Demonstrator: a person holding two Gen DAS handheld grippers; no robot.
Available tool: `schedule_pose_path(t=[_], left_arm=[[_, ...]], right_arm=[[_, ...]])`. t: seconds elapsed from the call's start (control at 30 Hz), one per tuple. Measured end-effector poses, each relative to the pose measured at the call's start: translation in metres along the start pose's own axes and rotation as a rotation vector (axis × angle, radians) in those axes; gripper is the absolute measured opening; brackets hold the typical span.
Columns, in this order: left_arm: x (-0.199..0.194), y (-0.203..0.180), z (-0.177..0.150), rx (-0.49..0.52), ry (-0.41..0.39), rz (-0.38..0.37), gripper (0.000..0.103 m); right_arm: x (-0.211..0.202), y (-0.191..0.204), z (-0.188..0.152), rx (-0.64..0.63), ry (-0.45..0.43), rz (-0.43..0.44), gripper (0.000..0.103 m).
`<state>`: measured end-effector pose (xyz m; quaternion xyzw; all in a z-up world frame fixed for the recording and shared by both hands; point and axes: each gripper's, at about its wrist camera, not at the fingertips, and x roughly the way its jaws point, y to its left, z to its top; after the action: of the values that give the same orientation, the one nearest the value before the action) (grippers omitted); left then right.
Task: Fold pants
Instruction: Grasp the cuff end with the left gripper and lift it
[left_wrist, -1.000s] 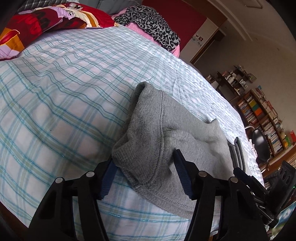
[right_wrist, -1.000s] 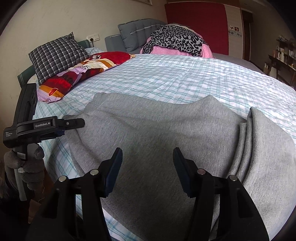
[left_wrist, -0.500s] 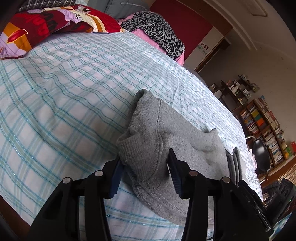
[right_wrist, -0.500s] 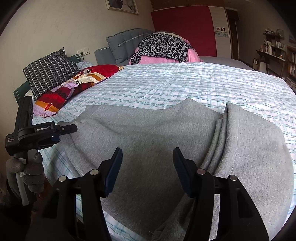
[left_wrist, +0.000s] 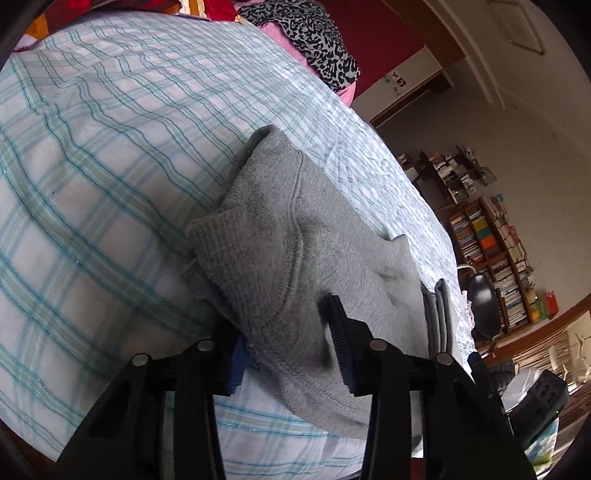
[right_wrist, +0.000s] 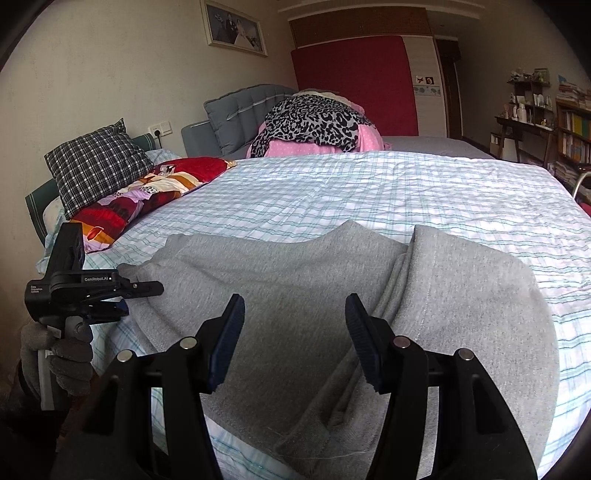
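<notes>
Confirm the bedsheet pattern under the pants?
White with a teal-green plaid check, the bedsheet shows best in the left wrist view, beside the grey pants.
</notes>
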<state>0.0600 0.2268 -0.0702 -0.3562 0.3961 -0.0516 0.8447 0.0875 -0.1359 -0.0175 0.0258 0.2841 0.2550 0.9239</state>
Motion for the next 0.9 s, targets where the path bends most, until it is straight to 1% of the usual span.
schedule_pose_path(t=[0.1, 0.17, 0.23, 0.33, 0.5, 0.57, 0.63, 0.73, 0.83, 0.9], left_arm=[[-0.003, -0.007, 0.001, 0.025, -0.022, 0.012, 0.027], [-0.007, -0.015, 0.000, 0.063, -0.045, 0.029, 0.025], [-0.009, -0.023, 0.001, 0.091, -0.068, 0.042, 0.024], [-0.014, -0.035, 0.004, 0.122, -0.097, 0.052, 0.023], [-0.021, -0.064, 0.007, 0.185, -0.135, 0.053, 0.023], [-0.024, -0.078, 0.007, 0.215, -0.149, 0.050, 0.023], [-0.024, -0.097, 0.006, 0.261, -0.161, 0.047, 0.023], [-0.025, -0.131, -0.001, 0.359, -0.184, 0.042, 0.023], [-0.021, -0.169, -0.012, 0.467, -0.191, 0.021, 0.023], [-0.016, -0.193, -0.020, 0.529, -0.178, -0.001, 0.023]], right_arm=[[-0.020, -0.012, -0.002, 0.013, -0.046, -0.030, 0.058], [-0.030, -0.021, -0.005, 0.028, -0.062, -0.059, 0.058], [-0.035, -0.031, -0.011, 0.048, -0.060, -0.080, 0.058], [-0.034, -0.045, -0.024, 0.080, -0.024, -0.098, 0.058], [-0.019, -0.056, -0.051, 0.101, 0.073, -0.086, 0.058], [-0.014, -0.058, -0.061, 0.108, 0.079, -0.086, 0.059], [-0.014, -0.057, -0.064, 0.100, 0.065, -0.087, 0.059], [-0.015, -0.059, -0.066, 0.113, 0.056, -0.071, 0.059], [-0.021, -0.065, -0.067, 0.136, 0.041, -0.034, 0.059], [-0.028, -0.073, -0.068, 0.166, 0.025, 0.005, 0.059]])
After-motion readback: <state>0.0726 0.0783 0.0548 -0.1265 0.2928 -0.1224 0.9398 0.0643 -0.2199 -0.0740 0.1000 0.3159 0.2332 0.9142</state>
